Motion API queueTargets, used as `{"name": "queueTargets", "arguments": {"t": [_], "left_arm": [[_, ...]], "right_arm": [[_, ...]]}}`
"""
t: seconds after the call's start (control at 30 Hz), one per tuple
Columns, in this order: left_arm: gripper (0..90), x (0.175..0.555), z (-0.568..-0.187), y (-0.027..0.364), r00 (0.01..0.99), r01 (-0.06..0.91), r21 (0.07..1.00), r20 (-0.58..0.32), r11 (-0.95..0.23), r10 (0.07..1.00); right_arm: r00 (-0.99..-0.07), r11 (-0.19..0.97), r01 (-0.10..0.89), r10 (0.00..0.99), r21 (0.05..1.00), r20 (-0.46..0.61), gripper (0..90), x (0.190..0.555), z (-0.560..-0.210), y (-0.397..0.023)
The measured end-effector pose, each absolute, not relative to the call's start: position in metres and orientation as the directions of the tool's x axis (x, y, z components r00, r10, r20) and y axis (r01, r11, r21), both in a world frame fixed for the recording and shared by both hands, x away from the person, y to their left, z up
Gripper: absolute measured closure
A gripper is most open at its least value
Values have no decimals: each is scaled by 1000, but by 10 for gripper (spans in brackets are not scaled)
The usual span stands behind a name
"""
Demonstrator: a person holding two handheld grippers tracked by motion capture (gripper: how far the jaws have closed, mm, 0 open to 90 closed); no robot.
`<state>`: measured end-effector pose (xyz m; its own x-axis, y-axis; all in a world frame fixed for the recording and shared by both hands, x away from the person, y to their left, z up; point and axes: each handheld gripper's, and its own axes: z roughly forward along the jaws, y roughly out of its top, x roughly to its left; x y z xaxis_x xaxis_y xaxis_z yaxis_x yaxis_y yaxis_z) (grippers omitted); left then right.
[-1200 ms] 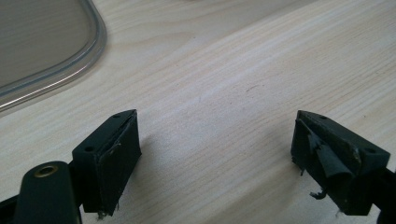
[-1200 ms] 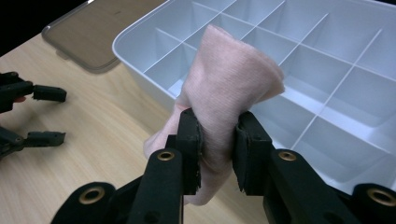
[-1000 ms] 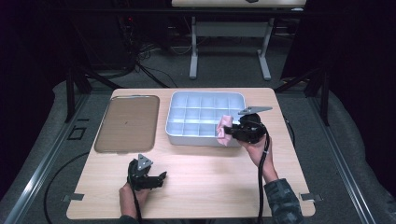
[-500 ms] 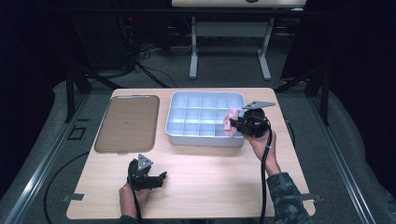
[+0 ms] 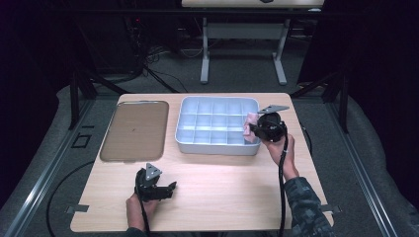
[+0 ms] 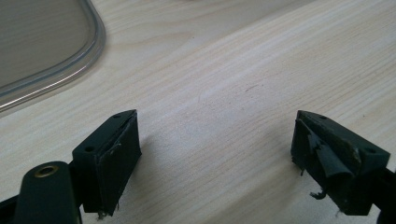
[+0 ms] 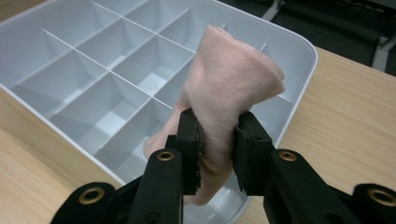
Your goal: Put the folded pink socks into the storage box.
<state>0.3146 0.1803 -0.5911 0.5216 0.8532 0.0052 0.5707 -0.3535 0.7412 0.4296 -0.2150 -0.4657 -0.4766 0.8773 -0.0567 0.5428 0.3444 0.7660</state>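
Crumpled pink cloth in right tongs over gridded grey plastic tray.

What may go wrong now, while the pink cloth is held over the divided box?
The right gripper pinches only a bunched fold of the pink cloth, so it may slip out. Its loose ends hang over the thin dividers of the grey box and might land across two compartments. Pushing down near the rim might shift the box.

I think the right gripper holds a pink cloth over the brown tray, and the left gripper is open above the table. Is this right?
Not quite. The right gripper holds the pink cloth over the grey divided box, not the brown tray, as the high view shows. The left gripper is indeed open above the table.
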Motion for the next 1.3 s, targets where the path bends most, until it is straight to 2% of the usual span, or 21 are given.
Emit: {"name": "queueTargets", "arguments": {"t": [0.47, 1.3], "left_arm": [[155, 315, -591, 180, 522, 571, 740, 5, -354, 853], [156, 314, -591, 180, 522, 570, 741, 6, -354, 853]], "right_arm": [[-461, 420, 579, 876, 699, -145, 734, 445, -493, -212], [-502, 548, 589, 824, 593, -263, 706, 447, -503, -197]]}}
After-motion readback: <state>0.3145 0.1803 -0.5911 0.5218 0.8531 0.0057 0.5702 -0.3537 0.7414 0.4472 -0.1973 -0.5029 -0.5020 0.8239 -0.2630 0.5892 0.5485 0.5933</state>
